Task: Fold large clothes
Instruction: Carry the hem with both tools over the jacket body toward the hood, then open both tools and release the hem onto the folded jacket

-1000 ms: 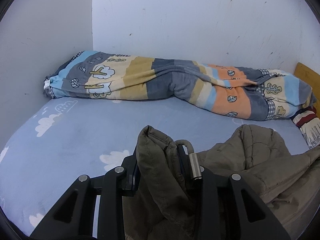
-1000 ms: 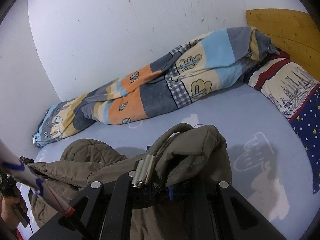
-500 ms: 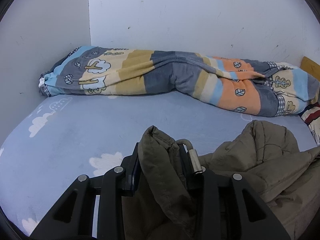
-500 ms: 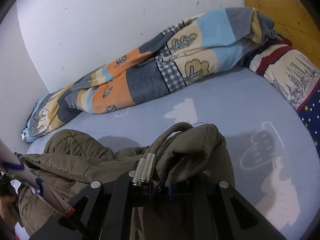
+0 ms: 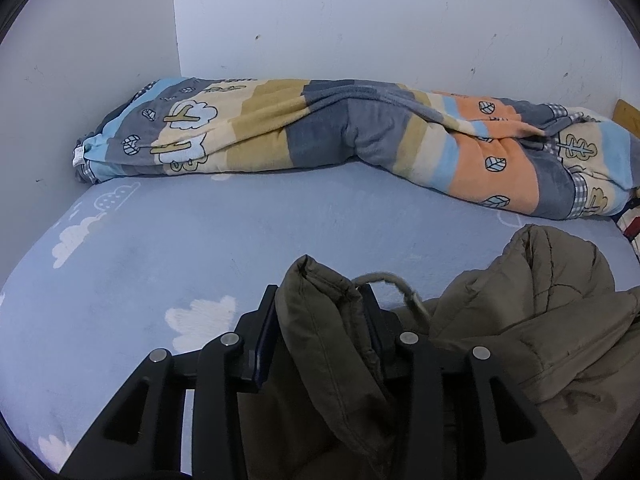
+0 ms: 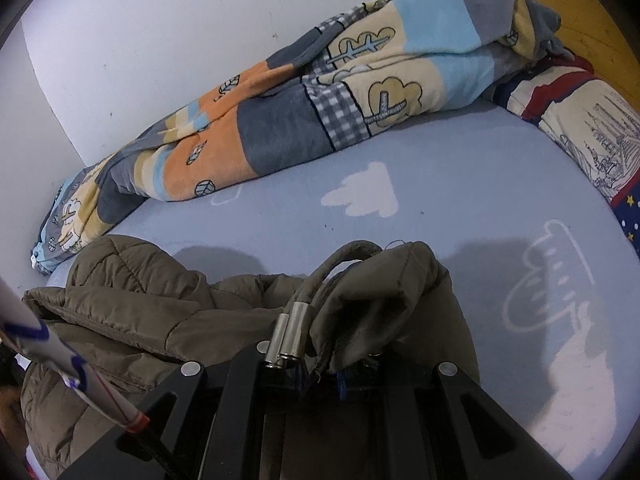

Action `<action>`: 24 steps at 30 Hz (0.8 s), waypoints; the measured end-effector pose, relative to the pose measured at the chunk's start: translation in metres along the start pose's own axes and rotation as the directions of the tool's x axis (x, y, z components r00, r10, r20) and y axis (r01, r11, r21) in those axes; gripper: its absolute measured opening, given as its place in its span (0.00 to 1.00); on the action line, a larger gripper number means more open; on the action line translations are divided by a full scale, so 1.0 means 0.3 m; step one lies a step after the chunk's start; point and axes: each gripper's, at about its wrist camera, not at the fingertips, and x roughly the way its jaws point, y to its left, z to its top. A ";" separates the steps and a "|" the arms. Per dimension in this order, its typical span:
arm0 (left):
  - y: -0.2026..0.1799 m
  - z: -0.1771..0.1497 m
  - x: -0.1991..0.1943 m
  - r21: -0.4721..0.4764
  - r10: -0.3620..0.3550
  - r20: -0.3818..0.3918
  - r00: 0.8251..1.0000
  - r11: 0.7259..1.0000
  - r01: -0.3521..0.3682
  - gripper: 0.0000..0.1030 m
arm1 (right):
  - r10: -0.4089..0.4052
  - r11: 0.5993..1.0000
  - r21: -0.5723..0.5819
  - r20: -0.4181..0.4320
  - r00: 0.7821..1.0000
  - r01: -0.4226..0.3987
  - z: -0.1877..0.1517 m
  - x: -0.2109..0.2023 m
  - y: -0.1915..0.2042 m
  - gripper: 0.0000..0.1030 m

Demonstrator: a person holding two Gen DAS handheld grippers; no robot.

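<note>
1. now the left gripper [image 5: 320,320] has a bunched fold of the olive padded jacket [image 5: 540,320] between its jaws, which are opening while the cloth sits between the pads
2. the right gripper [image 6: 320,376] is clamped tight on another edge of the same jacket, its grey drawcord [image 6: 340,260] with metal tips looping just above the jaws
3. the jacket lies crumpled on the light blue cloud-print bed sheet [image 5: 240,240], low and near both cameras
4. a striped patchwork blanket [image 5: 360,136] lies rolled along the white wall, well apart from the jacket
5. a printed pillow [image 6: 592,128] sits at the wooden headboard
</note>
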 end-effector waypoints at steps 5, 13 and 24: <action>-0.002 0.002 0.008 0.004 0.004 -0.005 1.000 1.000 -0.004 0.37 | -0.001 1.000 0.005 -0.012 1.000 0.001 0.002 0.005 -0.001 0.11; 0.004 0.007 0.011 0.006 -0.004 -0.022 1.000 1.000 0.004 0.38 | 0.009 1.000 0.024 -0.036 0.999 -0.008 0.019 -0.002 -0.004 0.11; 0.078 0.046 -0.077 -0.050 -0.003 0.006 1.000 0.999 0.004 0.62 | 0.061 0.995 0.084 0.003 0.998 -0.061 0.073 -0.160 -0.002 0.19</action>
